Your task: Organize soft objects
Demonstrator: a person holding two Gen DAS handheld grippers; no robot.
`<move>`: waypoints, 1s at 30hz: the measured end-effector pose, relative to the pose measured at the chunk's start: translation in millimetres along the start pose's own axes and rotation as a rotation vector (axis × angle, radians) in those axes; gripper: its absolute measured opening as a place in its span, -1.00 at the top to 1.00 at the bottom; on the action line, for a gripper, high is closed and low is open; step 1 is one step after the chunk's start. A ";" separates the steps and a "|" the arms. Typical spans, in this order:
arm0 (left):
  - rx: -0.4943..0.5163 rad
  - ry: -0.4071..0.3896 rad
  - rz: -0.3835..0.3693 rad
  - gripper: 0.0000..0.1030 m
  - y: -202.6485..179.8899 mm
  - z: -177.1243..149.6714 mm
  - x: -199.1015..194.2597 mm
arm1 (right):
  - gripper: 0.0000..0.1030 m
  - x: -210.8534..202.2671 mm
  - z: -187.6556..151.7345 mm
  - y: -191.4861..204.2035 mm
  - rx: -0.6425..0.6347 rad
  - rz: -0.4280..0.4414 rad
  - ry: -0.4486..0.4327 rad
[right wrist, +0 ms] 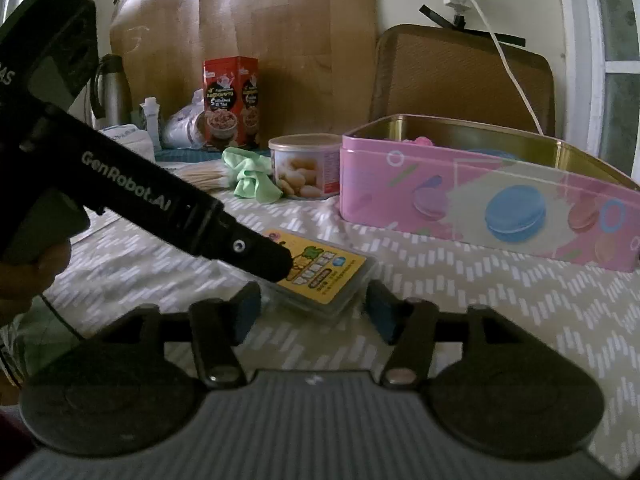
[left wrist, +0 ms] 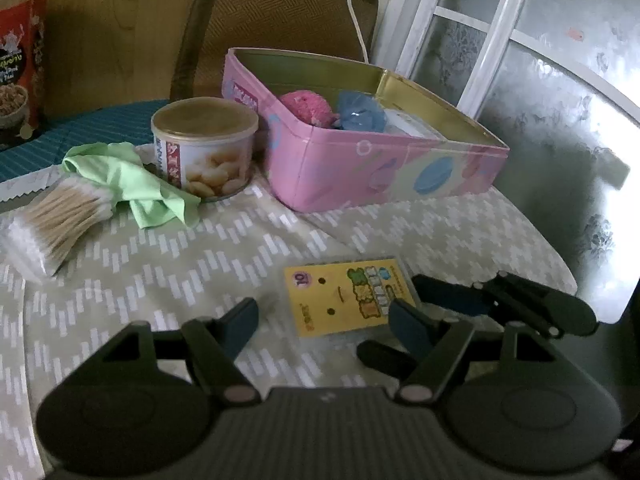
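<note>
1. Your left gripper (left wrist: pixel 324 314) hangs low over the patterned cloth (left wrist: pixel 168 276), its jaws apart and nothing between them.
2. The yellow card packet (left wrist: pixel 344 296) lies flat on the cloth at 1 o'clock from that gripper, just beside its right finger; you cannot tell from this view whether they touch.
3. Your right gripper (right wrist: pixel 312 306) stands with its jaws spread, one on each side of the near end of the packet (right wrist: pixel 324 276). The pads do not press on it.
4. In the right wrist view the left gripper's body comes in from 10 o'clock, and its tip is over the far left corner of the packet.
5. The pink tin (left wrist: pixel 372 160) stands open at 12 o'clock. Inside it you see a pink fluffy thing (left wrist: pixel 306 106) and a blue soft thing (left wrist: pixel 360 114) side by side.
6. At 10 o'clock stands the round can (left wrist: pixel 204 148), close to the tin. The green cloth (left wrist: pixel 136 180) lies crumpled against the can's left side, and the bundle of cotton swabs (left wrist: pixel 60 220) lies further left, beside the cloth.
</note>
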State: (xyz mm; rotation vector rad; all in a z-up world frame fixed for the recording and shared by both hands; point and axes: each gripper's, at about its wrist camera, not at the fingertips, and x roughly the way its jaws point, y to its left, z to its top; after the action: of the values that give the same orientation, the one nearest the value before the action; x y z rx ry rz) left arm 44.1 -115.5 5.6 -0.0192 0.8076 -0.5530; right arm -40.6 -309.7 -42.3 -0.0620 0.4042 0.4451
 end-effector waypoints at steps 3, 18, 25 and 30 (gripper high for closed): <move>0.005 -0.002 0.007 -0.45 -0.9 -1.7 -1.1 | -0.38 0.2 -0.9 0.3 -0.001 -0.005 -0.004; 0.036 -0.015 0.026 -0.62 -0.5 -7.1 -3.3 | -0.91 -0.3 -6.2 4.4 -0.014 -0.019 -0.007; 0.052 -0.022 0.032 -0.63 -0.1 -9.2 -3.8 | -0.92 0.3 -6.3 2.6 -0.011 -0.017 -0.005; 0.054 -0.027 0.033 -0.65 1.1 -10.7 -5.0 | -1.00 -0.9 -7.5 5.3 -0.008 -0.029 -0.009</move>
State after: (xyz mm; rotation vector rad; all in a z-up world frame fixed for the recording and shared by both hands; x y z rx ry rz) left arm 34.4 -110.2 1.2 0.0359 0.7652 -0.5419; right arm -46.4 -306.3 -48.6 -0.0734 0.3922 0.4185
